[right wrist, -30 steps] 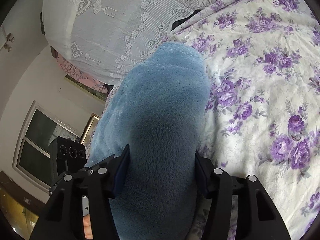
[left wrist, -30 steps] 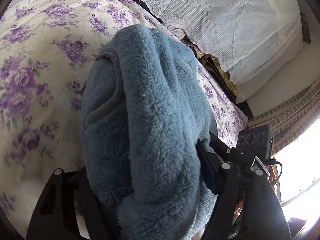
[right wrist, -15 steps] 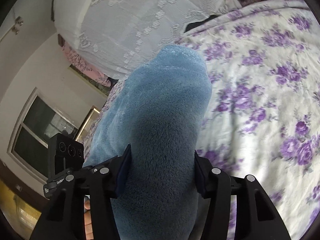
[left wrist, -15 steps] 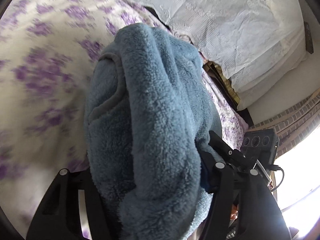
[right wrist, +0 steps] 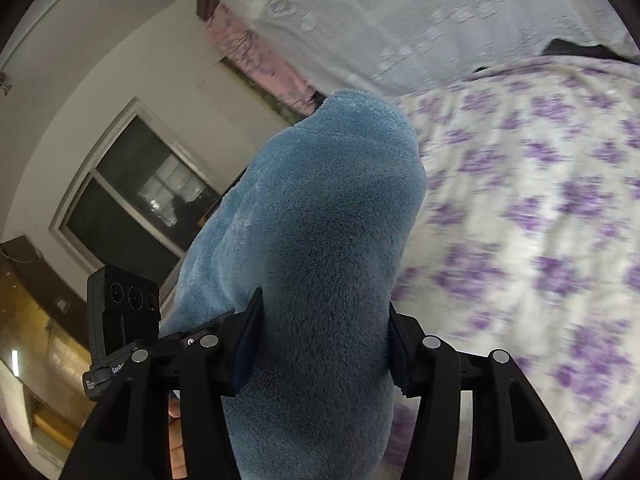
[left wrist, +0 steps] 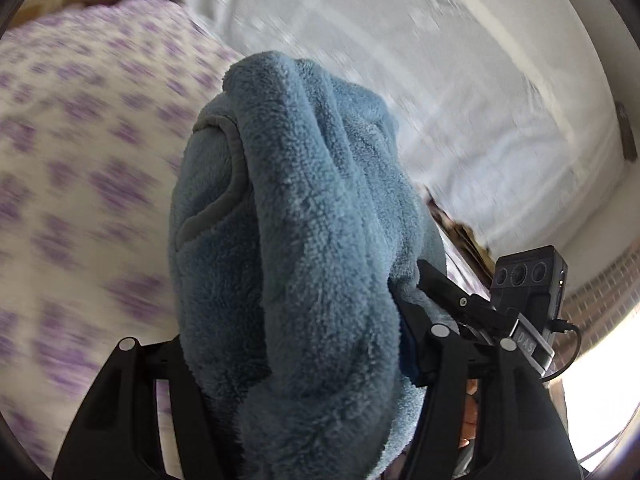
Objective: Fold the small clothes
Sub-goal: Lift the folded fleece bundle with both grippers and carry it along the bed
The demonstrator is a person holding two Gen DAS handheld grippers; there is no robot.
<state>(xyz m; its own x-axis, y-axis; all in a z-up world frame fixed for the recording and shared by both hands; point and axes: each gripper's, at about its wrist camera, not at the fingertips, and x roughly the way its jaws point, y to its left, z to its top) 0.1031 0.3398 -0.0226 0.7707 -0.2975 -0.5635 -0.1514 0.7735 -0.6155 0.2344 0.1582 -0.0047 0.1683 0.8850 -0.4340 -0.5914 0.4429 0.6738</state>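
Observation:
A thick blue fleece garment (left wrist: 296, 248) with a grey-edged seam fills the left wrist view. My left gripper (left wrist: 304, 360) is shut on it and holds it off the bed. The same garment (right wrist: 320, 248) bulges between the fingers of my right gripper (right wrist: 320, 344), which is also shut on it. The cloth hides both sets of fingertips. Each gripper shows at the edge of the other's view, the right one (left wrist: 528, 292) and the left one (right wrist: 124, 312), close together.
The bed with a white sheet printed with purple flowers (left wrist: 80, 184) (right wrist: 540, 220) lies below. White lace pillows (left wrist: 460, 80) (right wrist: 400, 12) are at its head. A wall with a dark window (right wrist: 136, 204) is to the left in the right wrist view.
Both grippers have lifted and tilted up with the garment. More of the pillows, wall and window shows now, and the bed is blurred by motion.

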